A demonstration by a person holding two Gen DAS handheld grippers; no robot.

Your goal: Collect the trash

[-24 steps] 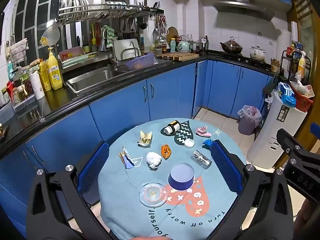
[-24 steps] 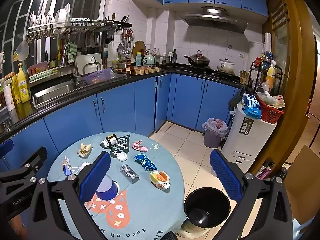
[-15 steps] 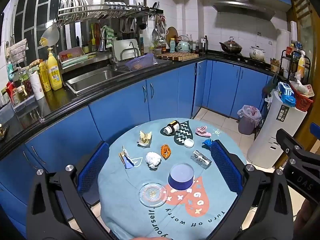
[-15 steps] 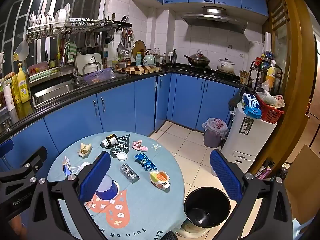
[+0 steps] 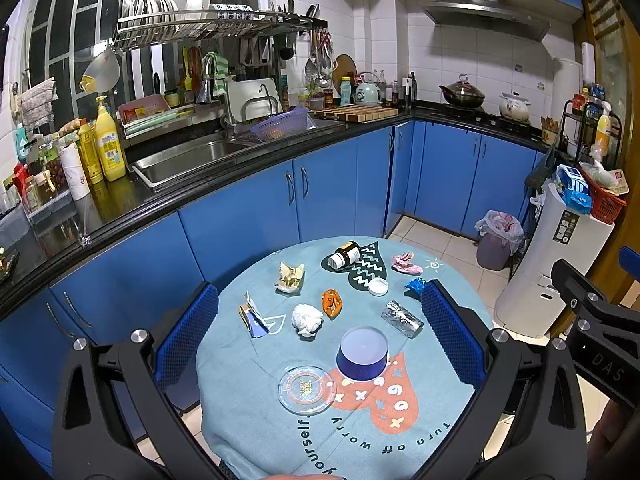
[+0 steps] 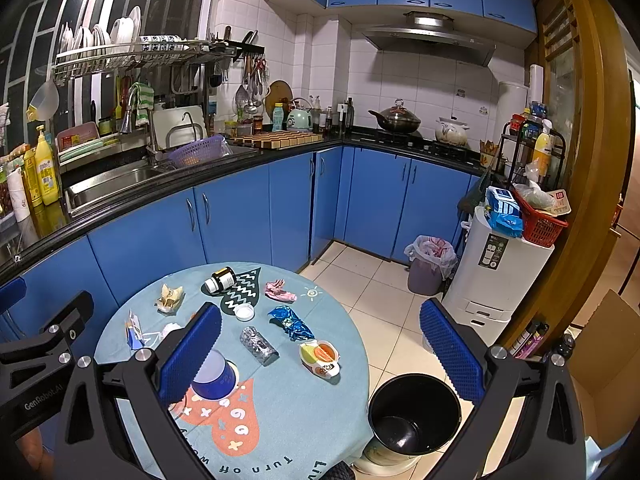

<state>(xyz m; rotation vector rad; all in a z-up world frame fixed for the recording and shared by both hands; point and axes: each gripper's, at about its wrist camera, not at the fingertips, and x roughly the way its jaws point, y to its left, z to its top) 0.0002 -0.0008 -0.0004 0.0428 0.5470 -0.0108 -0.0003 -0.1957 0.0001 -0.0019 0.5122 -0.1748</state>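
Observation:
Trash lies scattered on a round table under a blue cloth (image 5: 280,432): a white paper ball (image 5: 306,319), an orange wrapper (image 5: 332,302), a silver foil wrapper (image 5: 401,318), a pink wrapper (image 5: 405,263), a blue foil wrapper (image 6: 291,322), a tan crumpled wrapper (image 5: 290,276), a torn blue-white packet (image 5: 251,316) and a tipped brown bottle (image 5: 346,254). A black bin (image 6: 414,412) stands on the floor right of the table. My left gripper (image 5: 318,338) hovers open above the table, nothing between its fingers. My right gripper (image 6: 320,356) is open too, over the table's right edge.
An upturned blue bowl (image 5: 363,353), a clear glass dish (image 5: 306,389), a white cap (image 5: 378,286) and a yellow-orange cup (image 6: 320,357) also sit on the cloth. Blue cabinets (image 5: 248,216) stand behind; a lined bin (image 6: 428,266) and white appliance (image 6: 496,272) stand at right.

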